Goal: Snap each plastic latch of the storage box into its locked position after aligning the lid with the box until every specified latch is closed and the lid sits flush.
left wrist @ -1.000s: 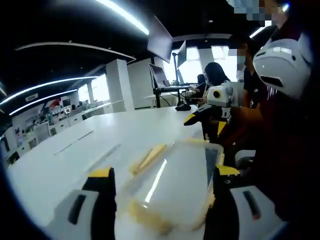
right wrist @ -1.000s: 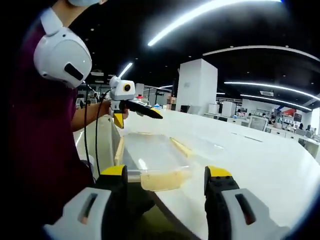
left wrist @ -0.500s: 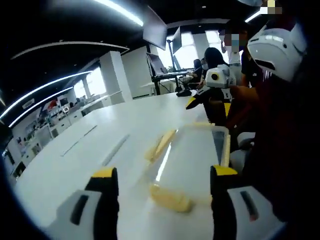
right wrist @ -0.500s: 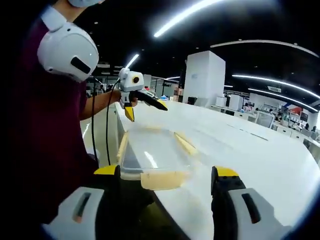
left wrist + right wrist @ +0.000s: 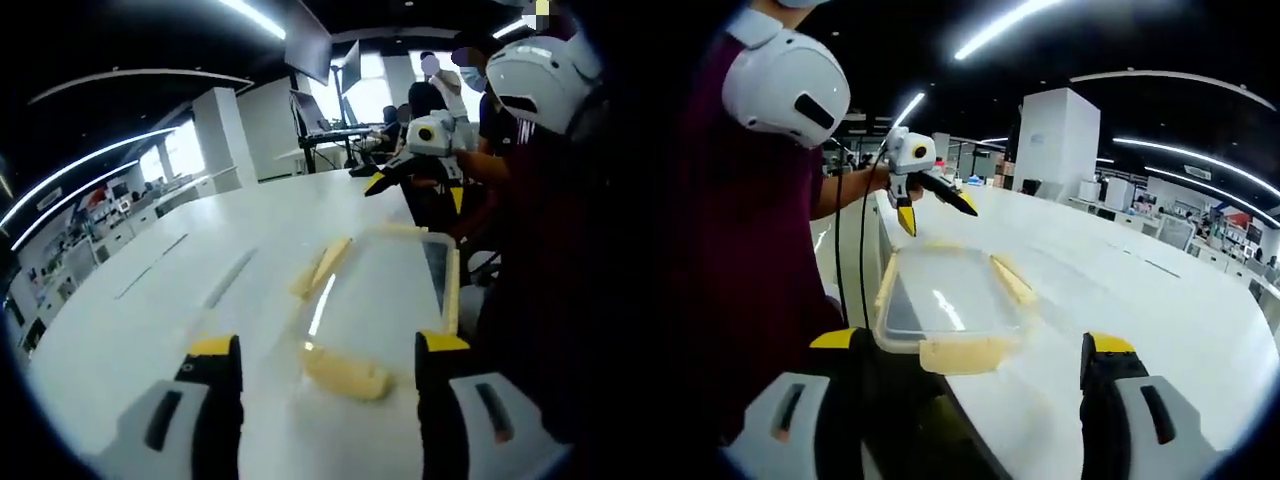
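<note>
Two grippers, fingers spread, gripping nothing: left gripper [image 5: 325, 400] and right gripper [image 5: 975, 395]. Storage box [image 5: 945, 305] at frame centre on white tabletop [image 5: 1160, 320], lid on, yellow latches [image 5: 345, 372] visible.

No readable text anywhere right now: no lettering, labels, brand marks or numbers come through on anything in the left gripper view or the right gripper view. Everything is too blurred and small to make out any writing.
</note>
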Demonstrator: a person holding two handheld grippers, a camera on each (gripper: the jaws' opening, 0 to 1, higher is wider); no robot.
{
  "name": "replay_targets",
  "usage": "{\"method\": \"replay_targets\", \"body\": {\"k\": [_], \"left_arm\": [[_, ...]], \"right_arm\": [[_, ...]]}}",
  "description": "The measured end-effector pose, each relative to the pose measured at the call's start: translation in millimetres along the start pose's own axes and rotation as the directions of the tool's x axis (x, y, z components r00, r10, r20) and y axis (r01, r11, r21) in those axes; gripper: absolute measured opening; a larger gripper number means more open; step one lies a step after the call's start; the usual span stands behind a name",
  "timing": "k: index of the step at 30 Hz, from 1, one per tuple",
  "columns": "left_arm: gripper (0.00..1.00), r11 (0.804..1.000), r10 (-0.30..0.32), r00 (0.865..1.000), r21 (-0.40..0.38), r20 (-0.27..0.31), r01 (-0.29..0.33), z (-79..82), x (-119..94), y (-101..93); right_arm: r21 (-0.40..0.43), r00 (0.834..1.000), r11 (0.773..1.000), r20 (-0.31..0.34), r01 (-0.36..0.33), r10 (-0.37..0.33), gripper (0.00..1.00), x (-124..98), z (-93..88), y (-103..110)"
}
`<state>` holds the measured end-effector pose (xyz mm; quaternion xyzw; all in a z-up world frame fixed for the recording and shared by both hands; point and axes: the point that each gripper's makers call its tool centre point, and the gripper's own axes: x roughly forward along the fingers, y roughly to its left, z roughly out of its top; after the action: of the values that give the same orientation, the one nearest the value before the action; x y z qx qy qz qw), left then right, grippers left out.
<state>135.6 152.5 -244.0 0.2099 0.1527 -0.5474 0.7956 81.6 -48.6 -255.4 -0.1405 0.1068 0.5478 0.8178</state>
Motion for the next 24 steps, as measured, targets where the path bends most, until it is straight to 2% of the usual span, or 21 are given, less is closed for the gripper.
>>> {"method": "replay_targets", "body": {"k": [3, 4, 10, 19, 24], "left_arm": [[0.68, 1.000, -0.023, 0.999, 0.002, -0.030, 0.023, -6.0, 2, -1.3], [0.67, 0.999, -0.041, 0.997, 0.003, -0.060, 0.041, -11.6, 2, -3.2], [0.64, 0.997, -0.073, 0.992, 0.021, -0.101, 0.076, -18.6, 7, -5.1], [0.63, 0.991, -0.126, 0.986, 0.024, -0.109, 0.130, -19.2, 8, -6.8], [0.64, 0.988, -0.147, 0.979, 0.033, -0.138, 0.153, -25.4, 8, -6.6]], "right_arm": [[-0.004, 1.000, 1.000, -0.016, -0.003, 0.003, 0.91, -1, -2.2, -1], [-0.004, 1.000, 1.000, -0.022, -0.005, 0.005, 0.91, -1, -3.1, -1], [-0.006, 0.999, 1.000, -0.036, -0.004, 0.004, 0.90, -3, -4.5, -3], [0.013, 0.998, 1.000, -0.057, 0.022, -0.022, 0.90, -10, -13.7, -1], [0.023, 0.997, 0.999, -0.061, 0.046, -0.044, 0.90, -14, -15.8, 0]]}}
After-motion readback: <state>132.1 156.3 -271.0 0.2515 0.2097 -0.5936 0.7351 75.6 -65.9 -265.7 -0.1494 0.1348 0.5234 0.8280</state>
